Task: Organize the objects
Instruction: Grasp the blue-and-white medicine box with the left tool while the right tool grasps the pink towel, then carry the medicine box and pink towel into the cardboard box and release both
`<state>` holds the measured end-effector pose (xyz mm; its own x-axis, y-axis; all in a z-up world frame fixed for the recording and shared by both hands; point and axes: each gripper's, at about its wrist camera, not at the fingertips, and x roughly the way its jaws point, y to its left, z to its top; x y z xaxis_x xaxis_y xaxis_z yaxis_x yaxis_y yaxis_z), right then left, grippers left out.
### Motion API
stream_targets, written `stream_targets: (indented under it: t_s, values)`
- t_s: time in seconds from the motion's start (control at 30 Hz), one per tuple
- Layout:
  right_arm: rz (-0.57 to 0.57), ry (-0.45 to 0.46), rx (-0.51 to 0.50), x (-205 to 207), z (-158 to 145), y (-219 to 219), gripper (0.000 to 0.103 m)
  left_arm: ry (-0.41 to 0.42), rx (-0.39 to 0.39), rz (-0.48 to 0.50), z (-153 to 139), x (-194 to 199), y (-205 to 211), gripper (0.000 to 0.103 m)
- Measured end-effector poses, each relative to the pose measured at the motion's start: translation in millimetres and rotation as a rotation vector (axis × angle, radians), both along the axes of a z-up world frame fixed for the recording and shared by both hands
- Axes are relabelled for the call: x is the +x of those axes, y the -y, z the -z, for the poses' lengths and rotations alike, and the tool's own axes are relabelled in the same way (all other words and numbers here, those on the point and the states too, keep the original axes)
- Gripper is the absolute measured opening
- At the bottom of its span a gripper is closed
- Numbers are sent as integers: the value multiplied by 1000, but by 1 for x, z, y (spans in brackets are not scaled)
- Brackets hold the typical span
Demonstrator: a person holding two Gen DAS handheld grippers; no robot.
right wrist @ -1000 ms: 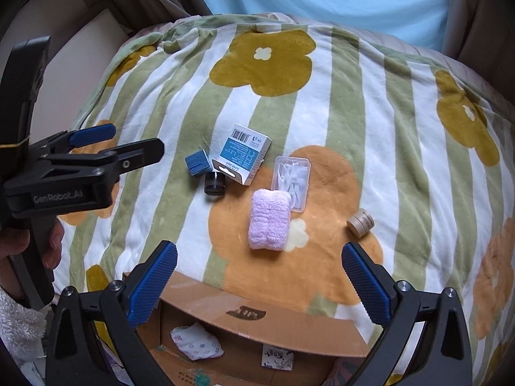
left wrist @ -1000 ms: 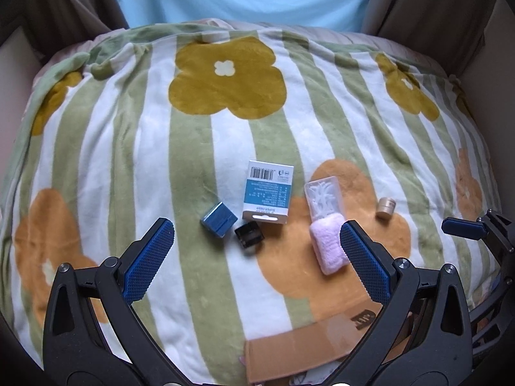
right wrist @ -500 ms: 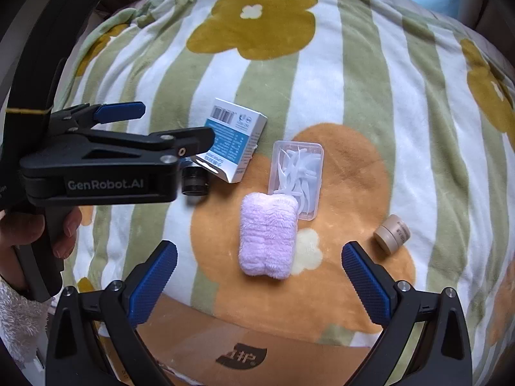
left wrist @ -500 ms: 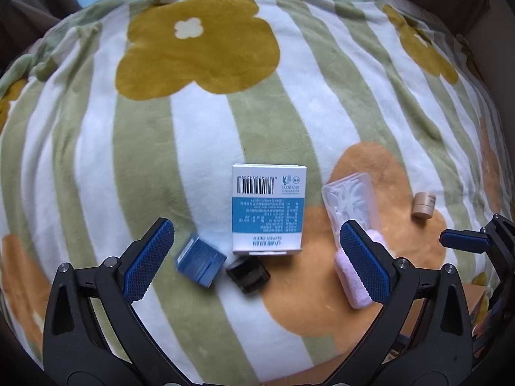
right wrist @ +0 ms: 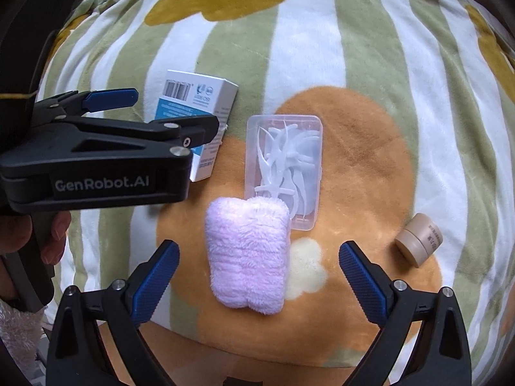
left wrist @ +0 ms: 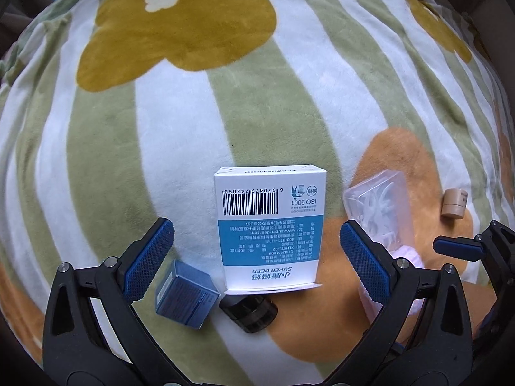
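Box point(left wrist: 269, 229) lies mid-blanket point(left wrist: 180, 135), centred between spread left gripper point(left wrist: 254, 251) fingers. Right gripper point(right wrist: 259, 268), also spread, frames towel point(right wrist: 248, 254). Risk: left fingers nudging cube point(left wrist: 184, 296) or cap point(left wrist: 249, 311) touching box's near edge.

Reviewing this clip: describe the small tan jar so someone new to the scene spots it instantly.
On the striped floral blanket, find the big orange flower under the clear floss-pick case. At that flower's right edge lies the tan jar, tipped on its side and apart from everything else. It is the only round, beige item.
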<state>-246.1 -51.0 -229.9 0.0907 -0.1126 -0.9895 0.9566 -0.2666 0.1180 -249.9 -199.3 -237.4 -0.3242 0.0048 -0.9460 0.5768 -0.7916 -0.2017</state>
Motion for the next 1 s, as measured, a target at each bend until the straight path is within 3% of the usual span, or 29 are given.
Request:
stream_targets:
  t_s: [0.07,0.17,0.37,0.47,0.73,1.0]
  values:
    - [5,3,9,0,5,0,95,3,7,0,5,-1,0,102]
    - [12,24,30,1,15,0,84,13,18,9,12,-3,0,93]
    - [35,39,46,-1,24,-4,74,25,11,48,20,-4,-7,79]
    - [37,27,41,-1,24,-6,62,27,30,64,24,-5,-9,65]
    - [52,42,40,-5,23,-15,45,20,29,49,22,-3,-8,64]
    - [57,53,36,-3,15,-30,42,6,20,32,12,1,-5,64]
